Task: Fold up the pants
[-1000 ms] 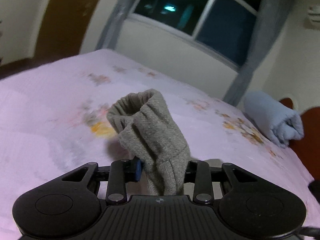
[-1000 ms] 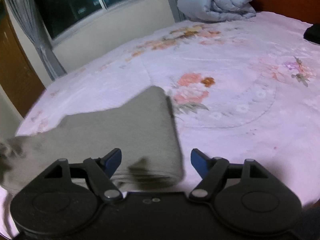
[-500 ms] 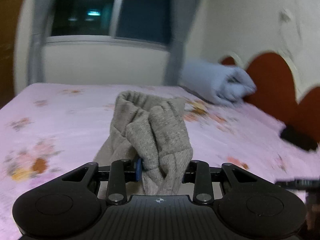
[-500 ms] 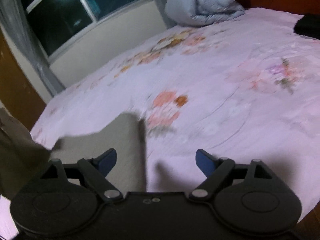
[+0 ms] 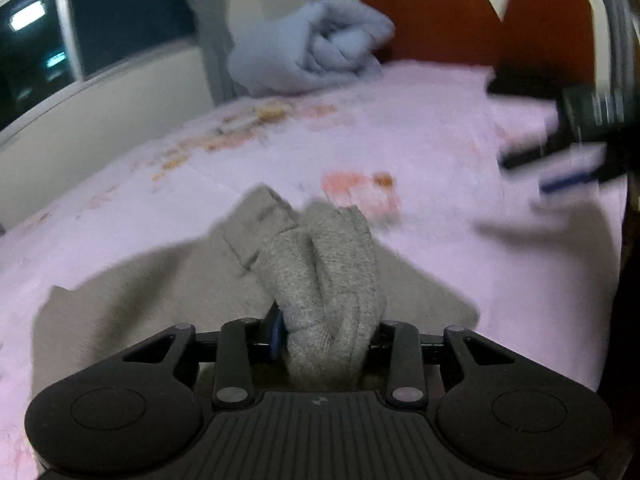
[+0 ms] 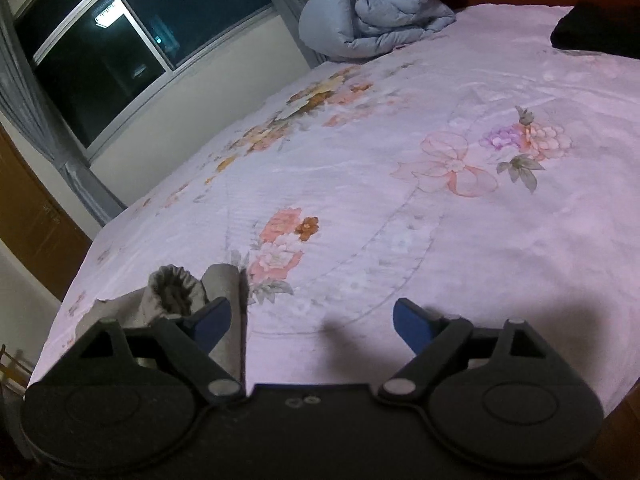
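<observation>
The left gripper is clamped on a bunched end of the grey pants, the wad standing up between its jaws; the rest of the garment lies spread on the pink bedspread below and to either side. The right gripper stands wide apart and holds nothing, poised above bare bedspread with the pants just beside its left finger. In the left view the right gripper appears blurred, well off to the right. Judgement: the fold is part done, with the held end being carried over the flat portion. To do it well, the left should lay its end down square on the lower layer before letting go, and the right should take or pin the free edge so the layers do not drag. The grip is a thick wad, so creasing on release is likely. A rolled blue quilt sits well clear at the headboard.
</observation>
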Available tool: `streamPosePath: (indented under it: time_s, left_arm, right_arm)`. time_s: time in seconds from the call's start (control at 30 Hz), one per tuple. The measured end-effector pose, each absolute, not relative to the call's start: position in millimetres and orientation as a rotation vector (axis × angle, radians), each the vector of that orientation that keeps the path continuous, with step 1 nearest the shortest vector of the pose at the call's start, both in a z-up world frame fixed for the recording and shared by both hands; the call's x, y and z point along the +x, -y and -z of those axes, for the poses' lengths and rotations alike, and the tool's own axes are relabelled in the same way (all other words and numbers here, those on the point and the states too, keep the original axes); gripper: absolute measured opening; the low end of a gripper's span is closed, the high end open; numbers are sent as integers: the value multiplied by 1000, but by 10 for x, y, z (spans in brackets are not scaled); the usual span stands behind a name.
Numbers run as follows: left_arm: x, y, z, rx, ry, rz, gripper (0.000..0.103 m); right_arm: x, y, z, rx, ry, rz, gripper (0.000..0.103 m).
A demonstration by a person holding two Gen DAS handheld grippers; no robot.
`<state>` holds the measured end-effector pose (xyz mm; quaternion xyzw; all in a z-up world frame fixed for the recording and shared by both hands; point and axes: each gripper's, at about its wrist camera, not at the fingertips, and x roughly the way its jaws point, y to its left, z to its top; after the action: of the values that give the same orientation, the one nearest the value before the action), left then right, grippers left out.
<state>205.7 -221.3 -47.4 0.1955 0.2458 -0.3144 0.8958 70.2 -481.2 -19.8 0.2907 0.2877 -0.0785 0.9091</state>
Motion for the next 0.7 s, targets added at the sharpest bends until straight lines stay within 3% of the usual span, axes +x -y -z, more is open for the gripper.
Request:
streamPosePath:
  time_s: [0.13,0.2,0.23,0.27,0.3,0.33,0.4,0.53,0.7]
  left_arm:
    - [2077,2059,163,365,-411,647,34]
    - [2129,2163,231,407,-457,674,38]
    - [2192,2259,354,432,-542,682,51]
    - [2249,2271,482,432,-625,707,55]
    - [2220,2263,555,411,-662,716,65]
    - [2142,2207,523,374,-644,723,86]
    - [1942,1941,351,251,-579,722,103]
    - [1823,1067,22,-75,-530,628,103]
    - [2052,108,166,-303,-623,347,103]
  right_arm:
    - [693,4870,244,635,-591,165,82]
    - [699,4866,252,645,-588,166,82]
    - [708,4853,254,643,-588,163,82]
    - [723,4838,254,638,-591,160,82]
    - [732,4833,252,635,-595,160,82]
    - [733,4830,245,632,-596,162,82]
    - [698,4834,214,624,-585,162,82]
    - [660,4810,147,625,-563,127,81]
    - [937,4295,-68,575,-549,-82,55]
